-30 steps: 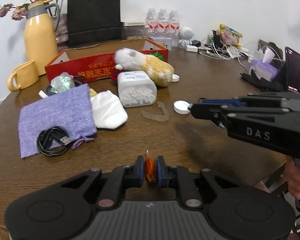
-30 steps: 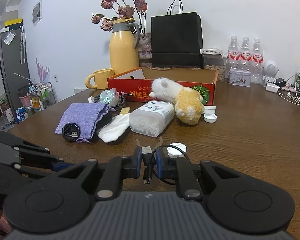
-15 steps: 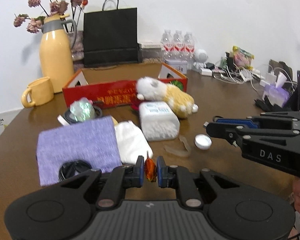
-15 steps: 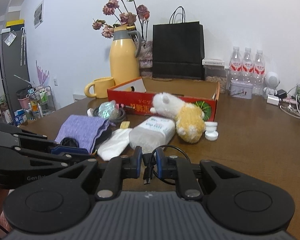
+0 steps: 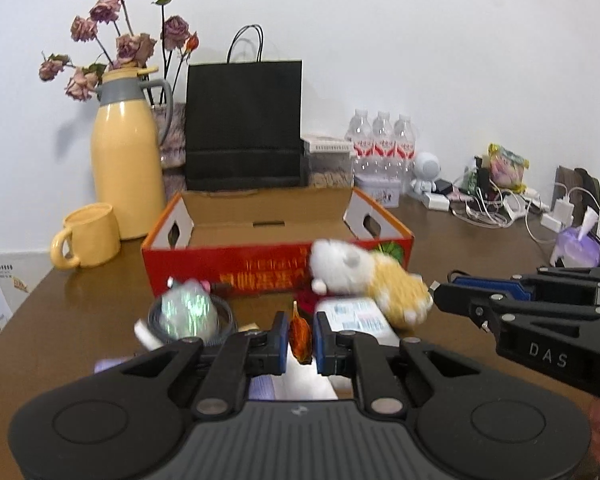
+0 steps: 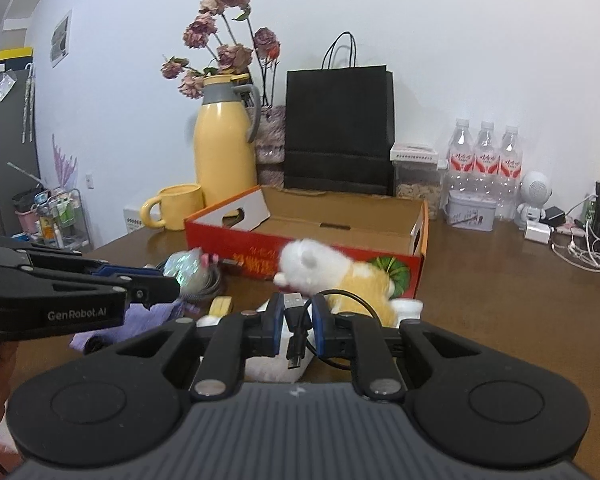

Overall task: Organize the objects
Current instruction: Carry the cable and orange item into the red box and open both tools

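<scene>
My left gripper (image 5: pixel 301 338) is shut on a small orange-red wrapped object (image 5: pixel 301 340), held above the table in front of the open red cardboard box (image 5: pixel 260 272). My right gripper (image 6: pixel 295 320) is shut on a black USB cable (image 6: pixel 298 330), whose plug hangs between the fingers. It shows from the side in the left wrist view (image 5: pixel 540 308). A white and yellow plush toy (image 5: pixel 364 276) lies against the box front, above a white plastic container (image 5: pixel 354 320). A purple cloth pouch (image 6: pixel 140 320) and a shiny green ball (image 5: pixel 186 312) lie left of them.
A yellow thermos with dried flowers (image 5: pixel 126 176) and a yellow mug (image 5: pixel 88 242) stand at the back left. A black paper bag (image 5: pixel 244 124) stands behind the box. Water bottles (image 5: pixel 382 148), chargers and cables (image 5: pixel 500 208) crowd the back right.
Both grippers have risen and moved forward toward the red box, each still holding its object. The table items now sit lower and closer in view.
</scene>
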